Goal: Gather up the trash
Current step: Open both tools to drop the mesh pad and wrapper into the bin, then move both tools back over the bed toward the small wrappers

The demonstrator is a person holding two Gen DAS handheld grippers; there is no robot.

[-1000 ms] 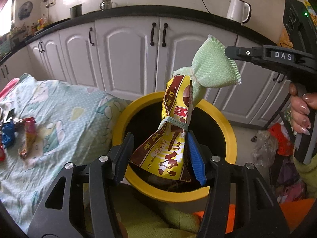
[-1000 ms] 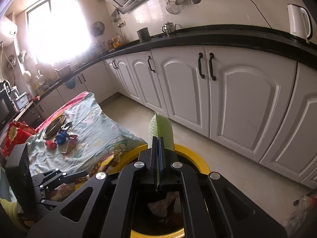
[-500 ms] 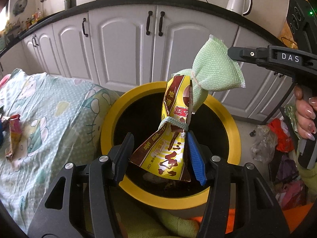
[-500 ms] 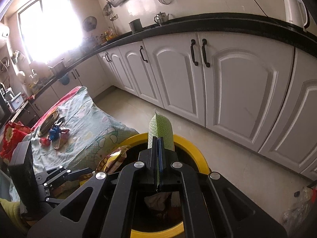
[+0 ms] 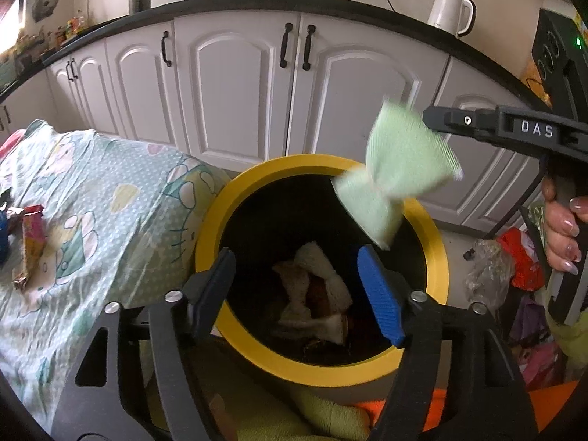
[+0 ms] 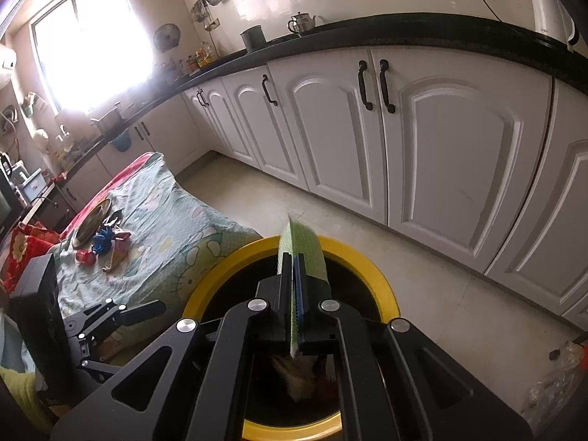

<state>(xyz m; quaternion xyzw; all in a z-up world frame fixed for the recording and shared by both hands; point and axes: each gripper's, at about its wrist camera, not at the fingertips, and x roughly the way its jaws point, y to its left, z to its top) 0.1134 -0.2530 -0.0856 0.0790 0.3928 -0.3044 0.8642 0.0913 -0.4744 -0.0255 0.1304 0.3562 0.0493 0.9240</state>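
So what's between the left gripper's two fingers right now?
Nothing is held. In the left wrist view the left gripper, jaws opening, frames only the yellow bin's dark inside with trash below.

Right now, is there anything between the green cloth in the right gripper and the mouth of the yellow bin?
Nothing visible blocks it. The green cloth hangs from the right gripper, whose jaws are opening, directly over the yellow bin. The left gripper, empty and opening, sits at the bin's near rim, beside the cloth's drop path rather than under it.
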